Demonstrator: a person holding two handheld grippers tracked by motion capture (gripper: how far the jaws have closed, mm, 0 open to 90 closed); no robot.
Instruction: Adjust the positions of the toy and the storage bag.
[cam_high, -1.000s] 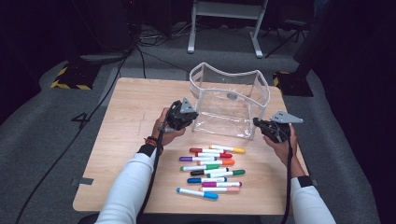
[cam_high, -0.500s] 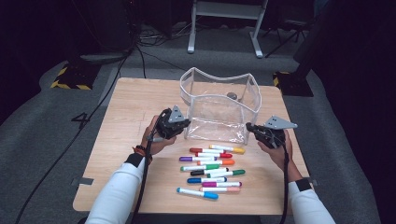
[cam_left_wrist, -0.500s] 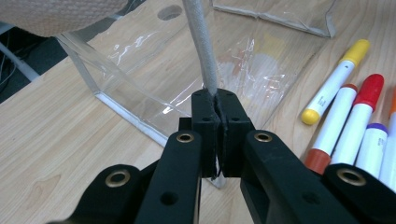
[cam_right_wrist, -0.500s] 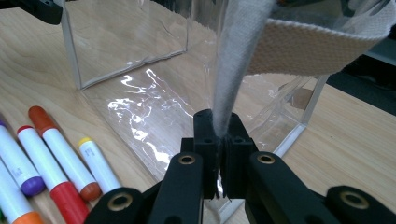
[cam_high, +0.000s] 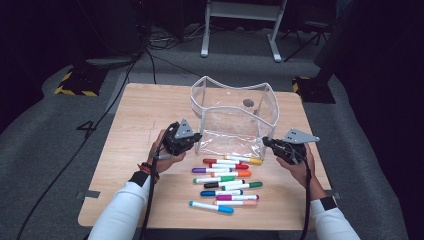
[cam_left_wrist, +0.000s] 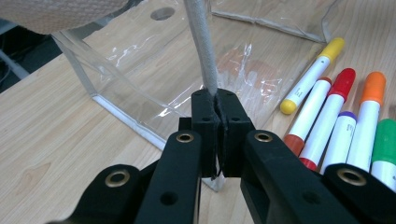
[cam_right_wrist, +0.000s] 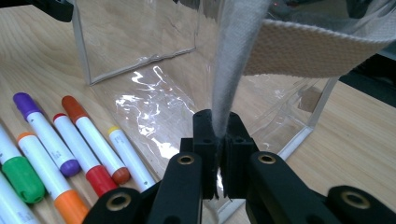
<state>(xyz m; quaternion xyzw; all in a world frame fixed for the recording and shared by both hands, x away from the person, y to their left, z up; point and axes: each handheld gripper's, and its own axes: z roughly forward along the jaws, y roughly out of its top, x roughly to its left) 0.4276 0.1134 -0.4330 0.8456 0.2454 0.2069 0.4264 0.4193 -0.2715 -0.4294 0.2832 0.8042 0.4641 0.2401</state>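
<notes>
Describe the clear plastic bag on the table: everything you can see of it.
The clear plastic bag is a see-through, box-shaped pouch with pale fabric-edged seams and a woven cream band along its top. It stands upright and open on the wooden table, just behind the row of markers, with nothing to be seen inside and one dark round spot on its far wall. Its rim bows in a wavy line. The left gripper and the right gripper are each shut on a near corner seam.

Grey carpet floor (cam_high: 60, 150); white stand (cam_high: 242, 30) behind wooden table (cam_high: 145, 107).
</notes>
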